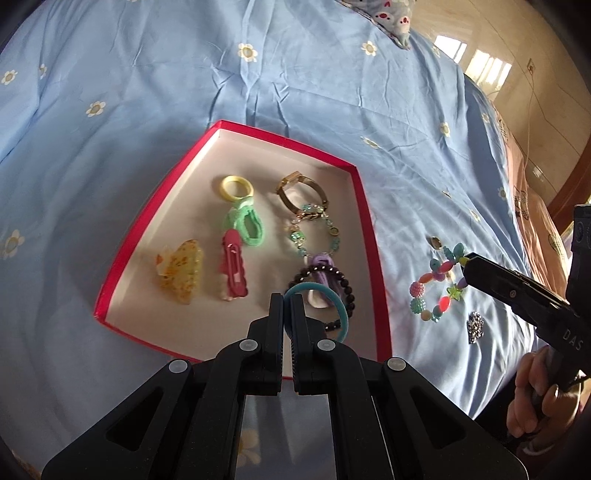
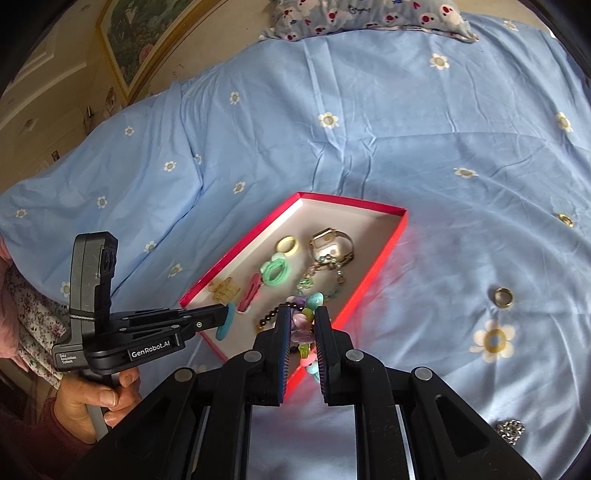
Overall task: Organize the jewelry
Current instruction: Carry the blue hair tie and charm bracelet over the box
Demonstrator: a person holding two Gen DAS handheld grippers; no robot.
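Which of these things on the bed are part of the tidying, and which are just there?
Part of the job:
red box
teal hair tie in left gripper
colourful bead bracelet in right gripper
gold ring
sparkly brooch

Just there:
blue bedsheet
pillow
framed picture

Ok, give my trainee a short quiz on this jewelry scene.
1. True or false: the left tongs grip the teal hair tie.
2. In the red box, what colour is the hair tie just beside the yellow one?
3. The beaded bracelet lies: A in the box, B on the bedsheet, C in the left tongs.
Key: 1 true; 2 green; 3 B.
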